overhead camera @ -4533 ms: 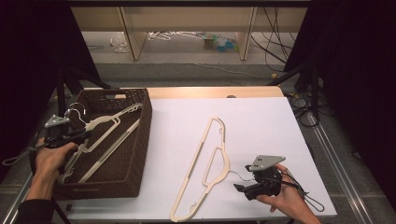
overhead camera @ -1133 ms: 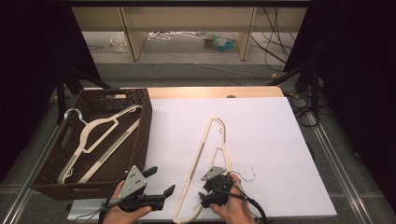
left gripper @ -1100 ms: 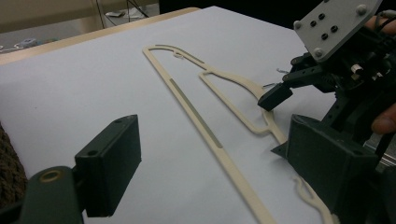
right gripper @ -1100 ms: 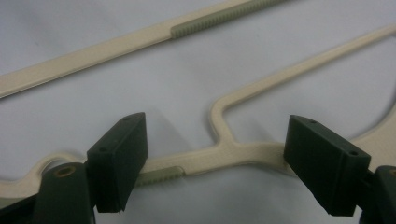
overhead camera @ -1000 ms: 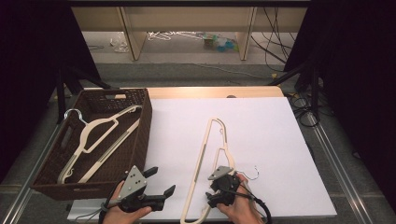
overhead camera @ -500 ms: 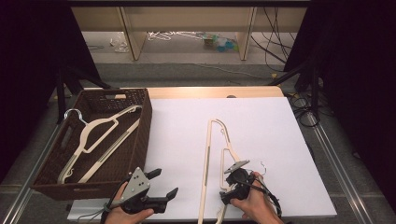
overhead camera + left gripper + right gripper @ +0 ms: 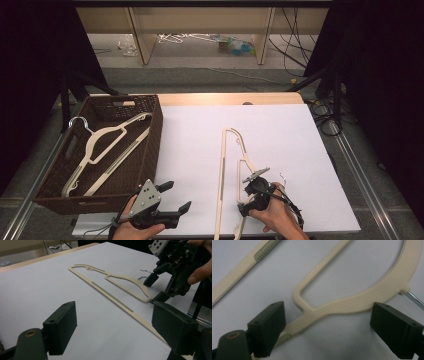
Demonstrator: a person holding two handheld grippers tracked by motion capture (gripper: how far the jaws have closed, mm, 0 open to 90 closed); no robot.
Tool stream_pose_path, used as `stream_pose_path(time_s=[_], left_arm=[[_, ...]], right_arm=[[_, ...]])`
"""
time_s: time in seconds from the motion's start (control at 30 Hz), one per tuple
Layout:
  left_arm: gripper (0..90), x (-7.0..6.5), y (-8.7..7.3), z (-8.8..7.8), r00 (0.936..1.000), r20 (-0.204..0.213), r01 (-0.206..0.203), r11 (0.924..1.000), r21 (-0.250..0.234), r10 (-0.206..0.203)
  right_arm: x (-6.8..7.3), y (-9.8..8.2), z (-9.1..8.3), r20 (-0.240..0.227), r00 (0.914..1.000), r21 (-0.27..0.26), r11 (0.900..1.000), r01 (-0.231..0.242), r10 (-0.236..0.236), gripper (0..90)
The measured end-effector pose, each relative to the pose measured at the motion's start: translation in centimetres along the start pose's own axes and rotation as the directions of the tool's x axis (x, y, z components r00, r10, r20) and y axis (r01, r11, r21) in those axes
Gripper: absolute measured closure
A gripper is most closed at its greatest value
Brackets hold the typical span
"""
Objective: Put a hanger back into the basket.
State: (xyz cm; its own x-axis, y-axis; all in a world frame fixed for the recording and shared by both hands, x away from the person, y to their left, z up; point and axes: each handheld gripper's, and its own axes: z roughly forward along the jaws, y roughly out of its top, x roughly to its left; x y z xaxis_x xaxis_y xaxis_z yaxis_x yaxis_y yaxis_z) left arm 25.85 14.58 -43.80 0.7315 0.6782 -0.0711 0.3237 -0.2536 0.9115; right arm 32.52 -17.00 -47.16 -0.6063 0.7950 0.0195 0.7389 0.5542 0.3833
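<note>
A cream plastic hanger [image 7: 222, 165] lies flat on the white table [image 7: 300, 130], its long bar running almost straight away from me and its metal hook [image 7: 284, 176] pointing right. My right gripper [image 7: 246, 199] is open at the hanger's near end. In the right gripper view the curved shoulder of the hanger [image 7: 352, 303] lies between the two spread jaws of the right gripper [image 7: 334, 327], which do not press on it. My left gripper [image 7: 179, 195] is open and holds nothing near the front edge. It faces the hanger [image 7: 112, 297] and the right gripper [image 7: 153, 290].
A dark wicker basket [image 7: 155, 130] stands at the table's left with two cream hangers [image 7: 100, 145] in it. Behind the table are a wooden shelf unit and cables on the floor. A metal rail runs along the table's right side.
The left gripper has come from the basket to the front edge. The right gripper has shifted right along the front, and the hanger has swung from slanted to nearly straight.
</note>
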Motion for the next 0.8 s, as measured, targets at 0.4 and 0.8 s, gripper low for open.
stream_pose_path(time_s=[0.4,0.8], left_arm=[[20.6,-0.2,0.0,0.1,1.0,0.009,-0.003,1.0,0.007,0.003],[21.2,-0.2,0.0,0.2,0.9997,0.023,0.003,1.0,0.003,-0.003]], right_arm=[[-1.4,1.2,1.1,0.004,0.999,0.031,0.999,0.044,-0.044,0.6],[-5.7,2.6,0.5,-0.033,0.9975,-0.08,0.995,-0.066,0.063,37.7]])
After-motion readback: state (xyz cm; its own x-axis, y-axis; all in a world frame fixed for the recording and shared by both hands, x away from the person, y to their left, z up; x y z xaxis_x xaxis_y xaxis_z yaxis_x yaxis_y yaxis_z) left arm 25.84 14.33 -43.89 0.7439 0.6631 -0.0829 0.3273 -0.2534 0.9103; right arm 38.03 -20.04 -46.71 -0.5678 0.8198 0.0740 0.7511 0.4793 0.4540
